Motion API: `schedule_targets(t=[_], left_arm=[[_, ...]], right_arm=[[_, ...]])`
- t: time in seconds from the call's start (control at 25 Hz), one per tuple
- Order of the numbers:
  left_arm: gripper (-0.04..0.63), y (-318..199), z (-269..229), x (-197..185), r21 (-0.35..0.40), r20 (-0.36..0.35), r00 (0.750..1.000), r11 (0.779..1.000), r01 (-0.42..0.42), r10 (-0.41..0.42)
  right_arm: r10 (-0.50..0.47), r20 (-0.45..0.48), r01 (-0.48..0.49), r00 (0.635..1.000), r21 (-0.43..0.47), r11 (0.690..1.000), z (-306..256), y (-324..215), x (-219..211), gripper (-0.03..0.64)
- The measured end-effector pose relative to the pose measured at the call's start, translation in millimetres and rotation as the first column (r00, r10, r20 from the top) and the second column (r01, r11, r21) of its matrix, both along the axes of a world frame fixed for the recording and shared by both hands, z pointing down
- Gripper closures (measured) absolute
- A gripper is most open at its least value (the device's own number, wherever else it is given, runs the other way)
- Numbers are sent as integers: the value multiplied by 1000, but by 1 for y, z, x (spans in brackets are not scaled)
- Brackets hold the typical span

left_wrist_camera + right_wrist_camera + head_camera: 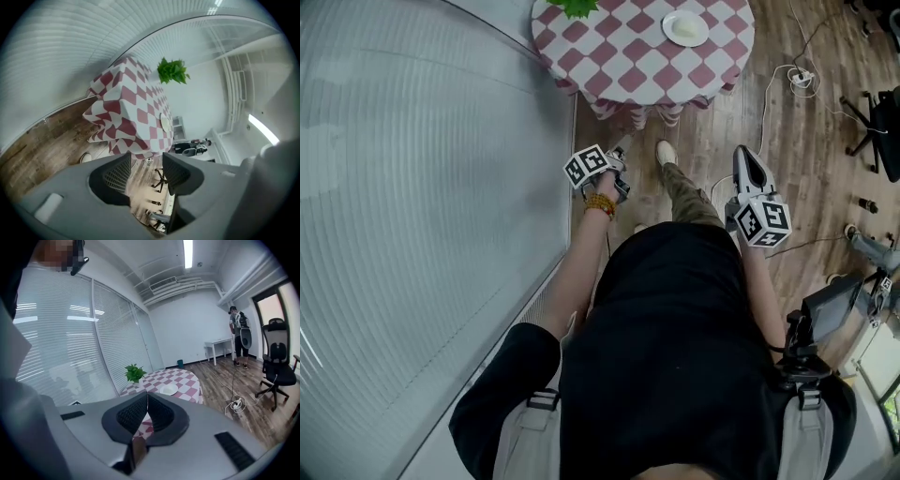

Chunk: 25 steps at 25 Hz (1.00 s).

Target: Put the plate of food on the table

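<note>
Round table (628, 66), red-and-white check cloth hanging over its edge, stands far centre on the wood-plank floor (787, 159). On the cloth: white plate (685, 28) toward the right side, contents too pale to resolve; green potted plant (574, 7) at the far left edge, well apart from the plate. On the floor right of the table: white cable with power strip (802, 79); black office chair (874, 122) base farther right.

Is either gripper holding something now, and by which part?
Nothing is held. The left gripper is open, the right gripper shut and empty.
</note>
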<state>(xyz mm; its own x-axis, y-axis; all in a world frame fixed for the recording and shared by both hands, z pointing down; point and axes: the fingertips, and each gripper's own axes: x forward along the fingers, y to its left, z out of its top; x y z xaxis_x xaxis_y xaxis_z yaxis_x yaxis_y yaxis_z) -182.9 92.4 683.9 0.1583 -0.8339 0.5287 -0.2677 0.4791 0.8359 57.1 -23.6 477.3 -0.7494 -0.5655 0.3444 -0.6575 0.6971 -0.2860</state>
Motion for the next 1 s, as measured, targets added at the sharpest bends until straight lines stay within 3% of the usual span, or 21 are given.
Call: schedule_targets(t=[0.12,0.28,0.44,0.52,0.6,0.72,0.84,1.0], left_arm=[[390,14,-34,10,97,84,995,993,-68,60],[412,37,-84,18,222,213,970,961,-164,116],[477,44,-141,18,317,330,935,918,-239,129],[499,44,-183,18,385,367,923,885,-261,112],[524,46,-224,16,438,433,896,847,-301,94],[578,49,-278,17,453,577,814,805,-384,64],[588,58,-322,22,452,712,702,763,-463,4],[588,80,-366,39,487,817,562,678,-551,-130]], right_arm=[[-48,-12,48,999,29,998,-6,20,-6,606],[-112,-24,113,993,96,989,-27,46,-22,606],[-160,-12,159,987,188,969,-68,59,-39,606],[-185,-7,181,983,250,951,-94,66,-47,606],[-210,-1,200,978,312,929,-120,77,-54,606],[-255,18,228,967,395,890,-157,94,-63,606],[-291,38,242,956,455,857,-186,109,-73,606],[-321,38,259,946,508,822,-208,131,-79,607]])
